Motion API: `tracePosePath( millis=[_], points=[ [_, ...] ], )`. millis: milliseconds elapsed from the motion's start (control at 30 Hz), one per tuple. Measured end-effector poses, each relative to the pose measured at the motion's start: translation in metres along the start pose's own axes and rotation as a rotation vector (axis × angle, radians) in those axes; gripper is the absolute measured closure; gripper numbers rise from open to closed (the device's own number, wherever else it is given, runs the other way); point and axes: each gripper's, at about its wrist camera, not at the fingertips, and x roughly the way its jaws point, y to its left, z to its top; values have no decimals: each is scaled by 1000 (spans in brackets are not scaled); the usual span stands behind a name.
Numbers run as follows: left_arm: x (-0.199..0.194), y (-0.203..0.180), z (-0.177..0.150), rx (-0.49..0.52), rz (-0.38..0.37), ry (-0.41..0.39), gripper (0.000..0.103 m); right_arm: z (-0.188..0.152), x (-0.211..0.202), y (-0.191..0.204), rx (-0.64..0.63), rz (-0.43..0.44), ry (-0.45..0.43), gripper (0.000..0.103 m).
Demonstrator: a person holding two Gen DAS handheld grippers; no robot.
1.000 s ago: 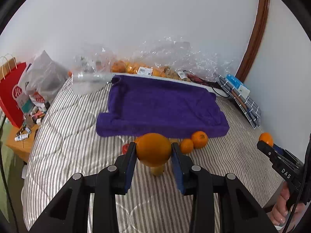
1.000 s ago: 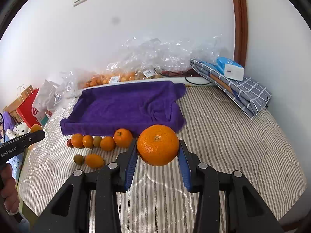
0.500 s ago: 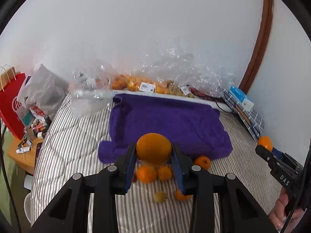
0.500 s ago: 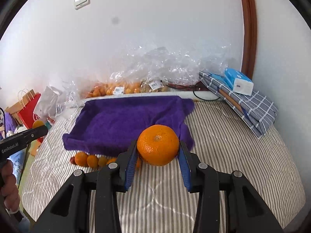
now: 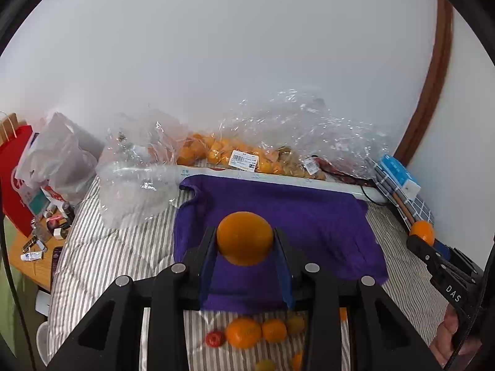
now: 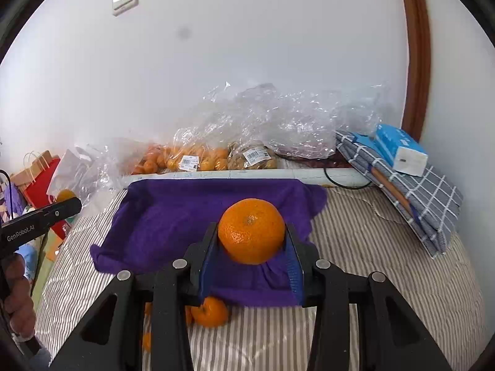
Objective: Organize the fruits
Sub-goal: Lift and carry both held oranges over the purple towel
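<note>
A: Right, status on both grippers?

B: My left gripper (image 5: 245, 241) is pinching an orange (image 5: 244, 237) between its blue pads (image 5: 206, 266). It hangs over the near part of the purple towel (image 5: 309, 216), off the cloth. My right gripper (image 6: 251, 241) pinches a second orange (image 6: 251, 235), stem scar facing the camera, also above the towel's near edge (image 6: 173, 216).

A: Contact with the towel?

B: Can't tell exact clearance. Both oranges look lifted, not resting.

A: Loose fruit?

B: On the striped bed (image 5: 102, 259), just off the towel's near edge: a row of small oranges (image 5: 243, 332) with a red fruit (image 5: 215, 338) at its left end. A yellowish one (image 5: 265, 365) sits further out from the towel. In the right view one mandarin (image 6: 210, 311) shows just past the same edge, partly behind my finger.

A: Behind the towel?

B: Bagged oranges (image 5: 213, 151) with a barcode label against the wall, under crumpled clear plastic (image 5: 309, 130). To the towel's right, a folded checked cloth (image 6: 411, 191) with a blue tissue pack (image 6: 399, 148) on top. To its left, a white bag (image 5: 55, 157) and a red bag (image 5: 12, 167).

A: See each other?

B: Yes. The right gripper shows at the left view's right edge (image 5: 433, 262) with its orange (image 5: 421, 232). The left one is at the right view's left edge (image 6: 40, 219).
</note>
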Motion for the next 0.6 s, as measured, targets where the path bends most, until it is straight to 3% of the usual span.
tracePosePath(
  millis=[267, 600],
  points=[
    [49, 12, 14, -35, 3, 26, 69, 12, 56, -2, 3, -22, 40, 63],
    [115, 14, -6, -13, 12, 107, 69, -1, 126, -11, 28, -29, 138, 63]
  ],
)
